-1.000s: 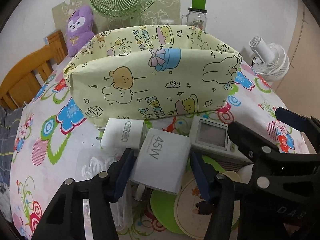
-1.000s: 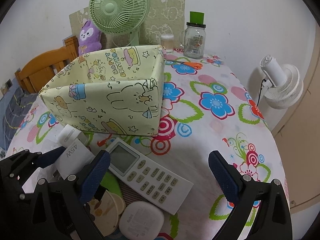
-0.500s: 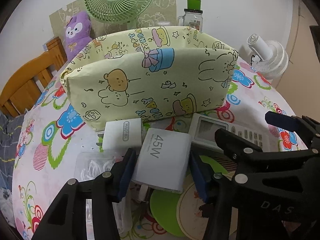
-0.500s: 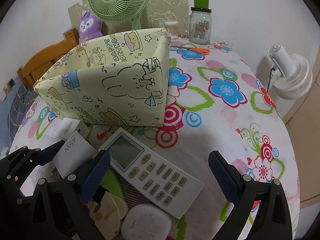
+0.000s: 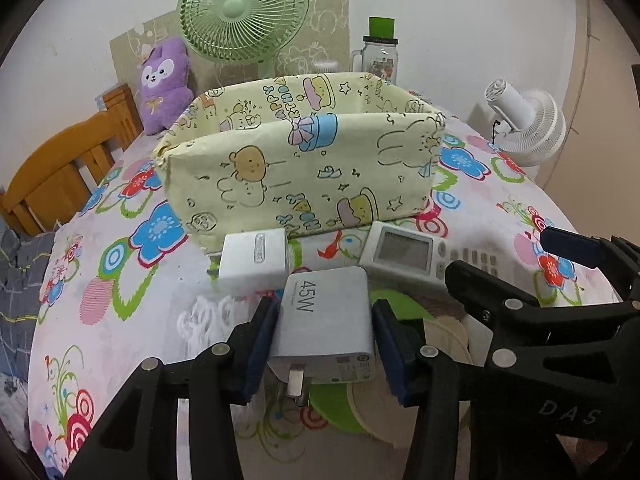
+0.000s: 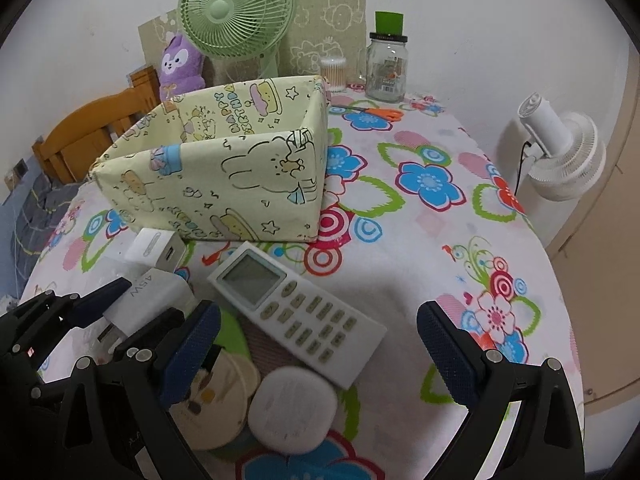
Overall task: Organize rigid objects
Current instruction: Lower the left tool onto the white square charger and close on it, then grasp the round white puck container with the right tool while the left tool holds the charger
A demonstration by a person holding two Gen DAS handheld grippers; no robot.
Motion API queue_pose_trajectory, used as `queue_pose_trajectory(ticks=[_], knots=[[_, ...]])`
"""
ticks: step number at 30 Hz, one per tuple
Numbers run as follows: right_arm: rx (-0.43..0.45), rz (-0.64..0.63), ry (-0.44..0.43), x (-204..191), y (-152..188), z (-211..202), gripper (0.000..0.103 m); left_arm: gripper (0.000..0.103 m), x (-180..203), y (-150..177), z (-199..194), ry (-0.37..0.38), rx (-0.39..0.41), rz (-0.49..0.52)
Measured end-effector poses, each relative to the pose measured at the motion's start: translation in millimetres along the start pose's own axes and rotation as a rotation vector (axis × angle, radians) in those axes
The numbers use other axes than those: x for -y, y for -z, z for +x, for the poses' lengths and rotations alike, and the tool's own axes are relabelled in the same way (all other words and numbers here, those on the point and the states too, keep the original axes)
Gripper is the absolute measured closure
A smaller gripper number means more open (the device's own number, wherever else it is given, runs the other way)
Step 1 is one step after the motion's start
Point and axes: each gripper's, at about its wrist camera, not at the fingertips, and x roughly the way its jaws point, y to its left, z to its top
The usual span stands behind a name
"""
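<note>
My left gripper (image 5: 324,308) is closing on a white 45W charger (image 5: 320,320). Its blue pads press both sides, and the plug prongs hang free underneath. In the right wrist view the same charger (image 6: 156,300) sits in the left gripper (image 6: 136,312). A second white charger (image 5: 254,258) lies just ahead, against the yellow cartoon-print fabric box (image 5: 304,176). My right gripper (image 6: 320,316) stands open over a white remote (image 6: 296,312) and holds nothing. A round white case (image 6: 294,408) and beige coasters (image 6: 216,392) lie near its left finger.
A green fan (image 5: 242,8), a purple plush (image 5: 164,84) and a glass jar (image 6: 386,68) stand behind the box. Orange scissors (image 6: 376,112) lie near the jar. A white fan (image 6: 560,148) stands off the table's right edge and a wooden chair (image 5: 52,172) at its left.
The left jaws have closed in from a gap onto the 45W charger. The left view has pulled back a little from the box. The right gripper stays open.
</note>
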Motion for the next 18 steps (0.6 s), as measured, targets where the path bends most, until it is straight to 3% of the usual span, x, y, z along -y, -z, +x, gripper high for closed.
queue_pose_trajectory(ticks=[6, 18], knots=[[-0.023, 0.039, -0.014, 1.6, 17.6, -2.9, 0.003, 0.053, -1.3, 15.0, -7.5, -0.044, 0.013, 0.002], [-0.037, 0.022, -0.023, -9.2, 30.9, -6.6, 0.009, 0.054, -4.2, 33.1, -15.5, -0.031, 0.018, -0.003]])
